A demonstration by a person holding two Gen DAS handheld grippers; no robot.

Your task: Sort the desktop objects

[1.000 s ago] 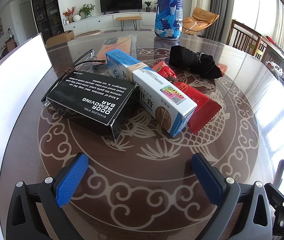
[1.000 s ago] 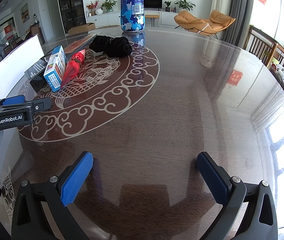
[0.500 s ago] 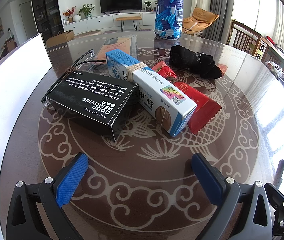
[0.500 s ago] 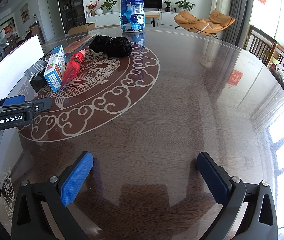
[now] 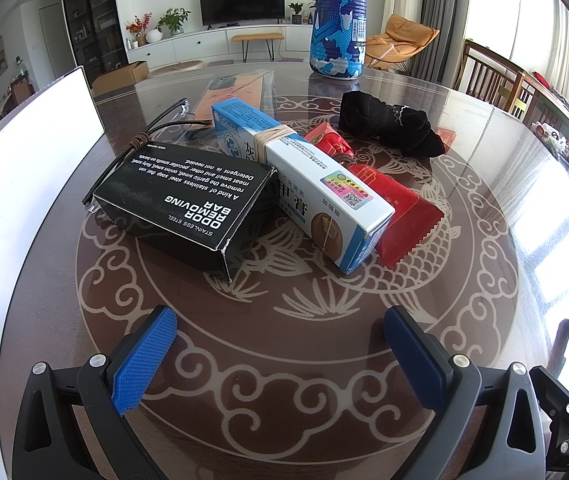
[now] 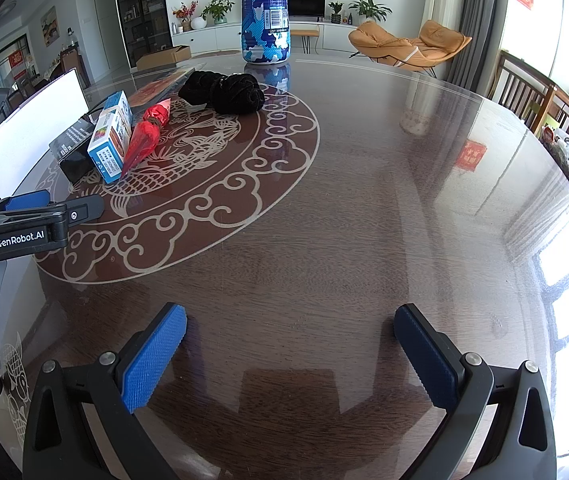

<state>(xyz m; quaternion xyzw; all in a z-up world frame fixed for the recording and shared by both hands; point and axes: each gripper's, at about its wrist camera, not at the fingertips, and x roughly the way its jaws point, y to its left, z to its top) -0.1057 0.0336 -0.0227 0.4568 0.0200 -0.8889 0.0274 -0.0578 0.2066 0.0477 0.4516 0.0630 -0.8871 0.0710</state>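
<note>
Here the left gripper (image 5: 280, 344) hangs low over the table (image 5: 484, 240) with its jaws spread wide and nothing between them, aimed at the cluster of objects just ahead. The right gripper (image 6: 290, 340) is likewise wide open and empty, over bare wood well apart from the cluster.

Nearest the left gripper lies the black box (image 5: 180, 200), touching the blue-and-white box (image 5: 304, 180) beside it; a red packet (image 5: 388, 200) presses against that box's far side. Because the three touch, closing on one would likely nudge its neighbours, and the glossy tabletop would let them slide. A pair of glasses (image 5: 172, 120) sits behind the black box, and its thin temples could be snagged or bent if the box is dragged back. The band around the blue-and-white box may catch a fingertip. Farther off lie a black cloth bundle (image 5: 388, 128) and a tall blue bottle (image 5: 338, 20), which could topple if bumped.

Readable writing: the black box says "STAINLESS STEEL ODOR REMOVING BAR"; the blue-and-white box carries Chinese characters too small to read; from the right wrist view, the left gripper's body reads "GenRobot.AI".
</note>
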